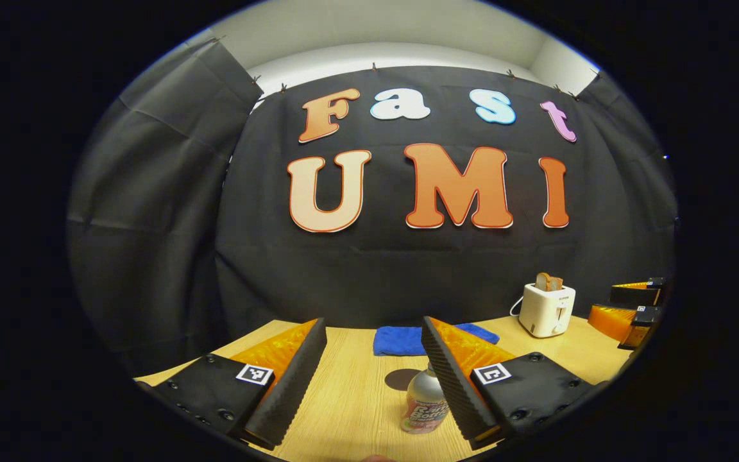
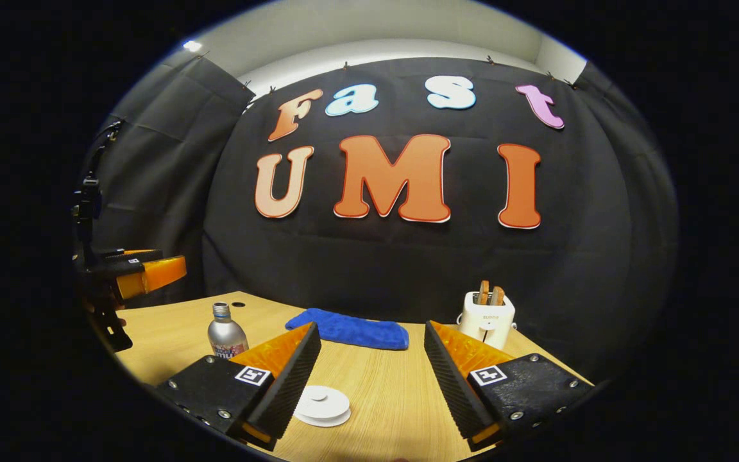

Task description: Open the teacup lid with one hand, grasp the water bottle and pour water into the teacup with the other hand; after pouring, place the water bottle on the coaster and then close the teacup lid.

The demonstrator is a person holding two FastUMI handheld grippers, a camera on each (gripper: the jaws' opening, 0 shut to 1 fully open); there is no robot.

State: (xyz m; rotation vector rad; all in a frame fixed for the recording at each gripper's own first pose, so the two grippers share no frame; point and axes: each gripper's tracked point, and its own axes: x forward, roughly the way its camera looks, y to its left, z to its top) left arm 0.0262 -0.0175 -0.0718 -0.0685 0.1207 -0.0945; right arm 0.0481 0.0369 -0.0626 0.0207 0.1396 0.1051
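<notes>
A silver water bottle [image 1: 422, 401] with a coloured label stands upright on the wooden table [image 1: 350, 398], close in front of my left gripper [image 1: 373, 324]. That gripper is open, and its right finger [image 1: 453, 378] covers the bottle's right side. A dark round coaster [image 1: 401, 378] lies just behind the bottle. In the right gripper view, the white teacup lid [image 2: 322, 405] with a small knob sits low beside the left finger of my open right gripper [image 2: 370, 327]; the cup under it is barely visible. The bottle [image 2: 226, 333] stands farther left, below the left gripper [image 2: 145, 273].
A blue cloth [image 1: 408, 340] lies at the back of the table by the black wall. A white toaster [image 1: 546, 309] with bread in it stands at the back right, and the right gripper [image 1: 632, 311] hovers beside it. The blue cloth [image 2: 347, 330] and toaster [image 2: 488, 316] lie beyond my right fingers.
</notes>
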